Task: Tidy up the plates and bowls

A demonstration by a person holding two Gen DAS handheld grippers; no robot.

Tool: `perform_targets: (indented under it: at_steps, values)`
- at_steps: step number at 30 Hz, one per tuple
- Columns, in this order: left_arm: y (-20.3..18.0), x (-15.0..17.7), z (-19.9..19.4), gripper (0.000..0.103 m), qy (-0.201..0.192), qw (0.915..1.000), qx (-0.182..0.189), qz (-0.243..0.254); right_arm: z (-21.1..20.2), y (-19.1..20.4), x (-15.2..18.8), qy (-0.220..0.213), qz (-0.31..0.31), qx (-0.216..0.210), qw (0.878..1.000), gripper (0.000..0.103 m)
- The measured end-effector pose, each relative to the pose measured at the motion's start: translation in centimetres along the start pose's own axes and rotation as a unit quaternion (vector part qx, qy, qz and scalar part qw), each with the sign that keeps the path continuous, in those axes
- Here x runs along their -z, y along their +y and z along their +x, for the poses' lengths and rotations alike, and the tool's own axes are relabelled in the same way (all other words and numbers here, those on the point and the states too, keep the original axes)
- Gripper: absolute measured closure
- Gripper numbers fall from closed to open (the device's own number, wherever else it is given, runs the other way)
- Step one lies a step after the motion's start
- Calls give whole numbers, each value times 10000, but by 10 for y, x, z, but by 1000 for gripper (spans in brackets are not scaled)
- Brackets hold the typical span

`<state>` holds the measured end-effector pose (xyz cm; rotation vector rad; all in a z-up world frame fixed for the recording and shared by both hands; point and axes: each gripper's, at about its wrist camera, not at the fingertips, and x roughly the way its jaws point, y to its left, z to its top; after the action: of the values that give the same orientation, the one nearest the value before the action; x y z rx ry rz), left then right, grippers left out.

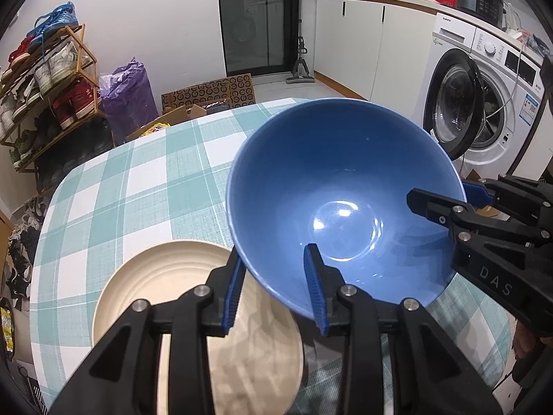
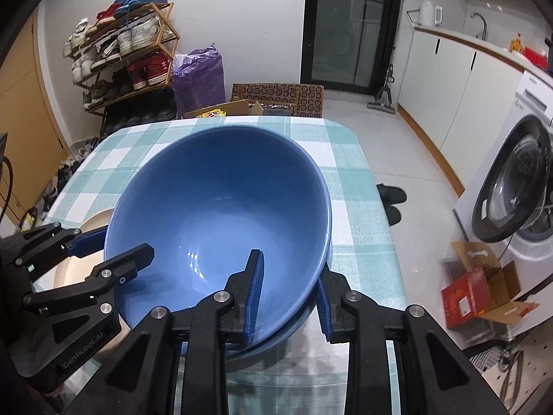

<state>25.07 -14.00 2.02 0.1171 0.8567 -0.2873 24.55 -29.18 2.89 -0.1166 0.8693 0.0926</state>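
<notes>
The blue bowl (image 1: pixel 345 190) sits between the two claws, its rim straddled from both sides. In the left wrist view the left claw (image 1: pixel 274 294) is at a narrow gap. One pad is inside the bowl and the other just outside, with a sliver of the cream plate (image 1: pixel 155 276) showing between the outer pad and the wall, so it is not clamped. This view shows most of that plate, lying on the checked table (image 1: pixel 121 180) under and left of the claw. The right claw (image 1: pixel 446 195) reaches over the far rim.

The right wrist view hides nearly all of the plate (image 2: pixel 100 219) behind the bowl (image 2: pixel 221 207) and the left claw (image 2: pixel 114 247). Only this view shows a second blue dish (image 2: pixel 276 342) under the bowl, just ahead of the right claw (image 2: pixel 288 301). That claw is also narrow and loose about the rim. A red box (image 2: pixel 470 294) stands on the floor to its right.
</notes>
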Motion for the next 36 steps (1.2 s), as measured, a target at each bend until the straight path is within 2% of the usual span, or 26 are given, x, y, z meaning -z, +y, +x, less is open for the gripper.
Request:
perform_targets:
  at_steps: [3,5,7,9,11,13,18,21,23,24,26,31,36]
  values:
    - [0,0,-1,67,6,10000,-35,14,-4,0,-1,-90,-74,227,9997,61]
    - [0,0,-1,67,-5,10000,-30,16,-9,-2,-1,-204,-133,405,9989,59]
    - [2,1,-2,66,2,10000,-34,8,-11,-8,-2,-186,-66,335,9992,55]
    - [3,0,-3,61,1,10000,-43,-12,-12,-12,-3,-184,2,305,9994,53]
    - [6,0,-5,57,36,9999,70,-95,-14,-15,-3,-190,16,297,9994,47]
    - [10,-1,-7,56,73,9995,213,-200,-16,-18,-4,-218,44,259,9994,37]
    - [14,-1,-17,49,-34,9994,255,-229,-24,-23,-5,-302,138,128,9994,24]
    - [21,-3,-23,45,-66,9990,306,-309,-28,-25,-4,-314,208,53,9993,21]
    - [26,-3,-26,38,-73,9988,317,-362,-31,-27,-3,-354,235,-81,9991,18]
    - [29,-2,-27,28,-93,9987,315,-400,-32,-26,-3,-373,239,-135,9989,16]
    - [36,-1,-30,16,-193,9978,337,-537,-34,-27,-3,-382,264,-244,9986,14]
    - [50,1,-32,6,-195,9965,428,-689,-34,-29,1,-434,390,-407,9975,3]
    - [56,4,-28,0,-153,9957,522,-751,-31,-32,5,-416,498,-581,9962,1]
